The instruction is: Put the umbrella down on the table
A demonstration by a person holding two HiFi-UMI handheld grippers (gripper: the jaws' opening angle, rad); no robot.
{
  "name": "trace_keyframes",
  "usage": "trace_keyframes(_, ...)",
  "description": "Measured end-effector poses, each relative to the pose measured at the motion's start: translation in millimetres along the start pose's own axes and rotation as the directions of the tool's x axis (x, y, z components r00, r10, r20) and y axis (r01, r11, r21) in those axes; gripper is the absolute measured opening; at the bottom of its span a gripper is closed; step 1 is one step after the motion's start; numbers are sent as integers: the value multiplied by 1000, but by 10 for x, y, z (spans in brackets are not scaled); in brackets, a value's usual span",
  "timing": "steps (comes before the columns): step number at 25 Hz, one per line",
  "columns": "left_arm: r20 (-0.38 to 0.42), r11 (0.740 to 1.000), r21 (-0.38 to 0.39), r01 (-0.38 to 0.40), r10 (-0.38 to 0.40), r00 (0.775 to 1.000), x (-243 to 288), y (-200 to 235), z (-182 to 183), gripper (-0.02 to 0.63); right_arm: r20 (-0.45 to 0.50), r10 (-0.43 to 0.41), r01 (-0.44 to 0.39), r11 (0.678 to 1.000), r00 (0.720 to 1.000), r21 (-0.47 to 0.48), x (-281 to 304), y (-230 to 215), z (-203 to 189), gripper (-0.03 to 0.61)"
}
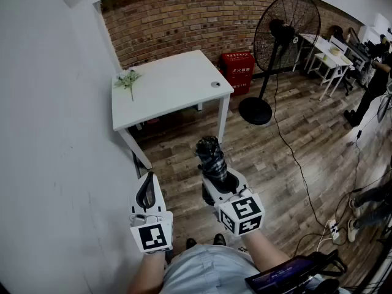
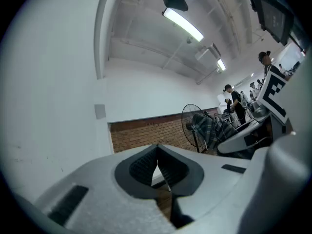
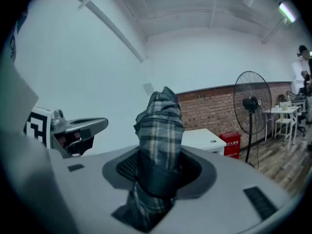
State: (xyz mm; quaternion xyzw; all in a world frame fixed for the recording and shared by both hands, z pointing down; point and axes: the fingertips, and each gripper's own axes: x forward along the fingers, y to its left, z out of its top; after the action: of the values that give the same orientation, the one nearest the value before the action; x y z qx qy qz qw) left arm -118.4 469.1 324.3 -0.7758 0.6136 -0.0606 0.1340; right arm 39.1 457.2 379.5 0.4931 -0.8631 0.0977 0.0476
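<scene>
Brick wall (image 1: 177, 17) and white plaster framed the scene, and a white tabletop (image 1: 177, 94) was seen standing well ahead across the wooden floor (image 1: 288, 164), bare but for a green sprig (image 1: 129, 78) near its left edge and a small round item (image 1: 215, 84) near its right corner. And the umbrella (image 1: 212, 155), folded, plaid and bundled, was nowhere near that tabletop: it was held up in the air in front of the person, clamped by the right tool (image 1: 215, 179), whose jaws were closed round the bundle's lower part at a dark band, the fabric end pointed forward. That low grip was judged sensible, since most of the length was left free to be laid flat. The left tool (image 1: 147, 192) was carried alongside, apart from the umbrella, jaws brought together on nothing; it was judged to be held out of the way, one tool sufficing for so light a load. A pedestal fan (image 1: 286, 23) and a red box (image 1: 237, 71) were noted right of the tabletop. The setting-down was judged not yet begun; an approach to the tabletop was called for first.
</scene>
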Motion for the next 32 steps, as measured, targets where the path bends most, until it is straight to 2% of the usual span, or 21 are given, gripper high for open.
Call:
trace_keyframes(3,-6,999,-36,-15,15,1000,40,-48,23,8,7,8,-8,1000,1000,-3,16,-55,-10,182)
trace_keyframes(6,1,1000,-20,-19,19,1000,63,-126,-3,8,4,12,-12,1000,1000,0,-10,-143,-57,181)
trace_keyframes(11,-41,999,-35,-40,39,998,101,-331,-55,8,6,20,-19,1000,1000,-17,-117,-351,-139,183)
trace_keyframes(14,-45,998,-17,-65,64,997,135,-349,-51,8,-4,36,-37,999,999,-20,-143,-436,-139,183)
trace_keyframes(21,-74,993,-29,-113,111,991,195,-399,-33,8,-16,60,-60,998,998,-18,-103,-620,-109,184)
trace_keyframes(32,-73,993,-34,-112,110,991,728,-145,-258,8,-26,47,-48,999,999,-21,520,-797,-97,185)
